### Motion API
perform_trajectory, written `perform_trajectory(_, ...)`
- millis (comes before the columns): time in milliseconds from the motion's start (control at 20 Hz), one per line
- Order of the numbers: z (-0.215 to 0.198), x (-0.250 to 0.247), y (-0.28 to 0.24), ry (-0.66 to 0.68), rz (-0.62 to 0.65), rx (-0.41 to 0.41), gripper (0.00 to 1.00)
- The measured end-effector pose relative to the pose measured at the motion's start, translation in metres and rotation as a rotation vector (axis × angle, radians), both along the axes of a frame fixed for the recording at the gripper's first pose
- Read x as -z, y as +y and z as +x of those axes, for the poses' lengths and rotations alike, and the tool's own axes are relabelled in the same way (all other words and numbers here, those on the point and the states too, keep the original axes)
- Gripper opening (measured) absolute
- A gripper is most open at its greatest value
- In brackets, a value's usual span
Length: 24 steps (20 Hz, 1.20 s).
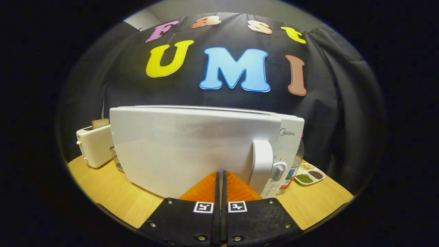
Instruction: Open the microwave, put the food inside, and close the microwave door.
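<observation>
I have the gripper pressed together, tips against the microwave door. A toaster sits at the worktop's left edge.

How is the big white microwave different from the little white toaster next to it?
The microwave is much bigger than the toaster. The microwave stands right ahead of the shut gripper, whose fingers press together holding nothing; the toaster sits further back beside it. The microwave's door is closed, with a handle; the toaster has bread poking out on top. Both are white and stand on the wooden table.
</observation>
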State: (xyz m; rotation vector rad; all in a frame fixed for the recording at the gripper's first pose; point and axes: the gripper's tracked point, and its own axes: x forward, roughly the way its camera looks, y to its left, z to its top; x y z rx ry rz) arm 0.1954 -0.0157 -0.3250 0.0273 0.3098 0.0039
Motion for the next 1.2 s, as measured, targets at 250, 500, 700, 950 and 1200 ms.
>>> perform_trajectory(250,0.019,0.0,-0.005,-0.002,-0.016,0.036,0.02)
perform_trajectory(500,0.024,0.004,-0.012,0.015,-0.029,0.05,0.04)
perform_trajectory(700,0.004,-0.011,-0.006,0.039,0.028,0.023,0.04)
perform_trajectory(950,-0.047,-0.068,0.007,-0.022,0.058,-0.038,0.03)
perform_trajectory(1200,-0.096,-0.13,0.016,-0.092,0.068,-0.093,0.03)
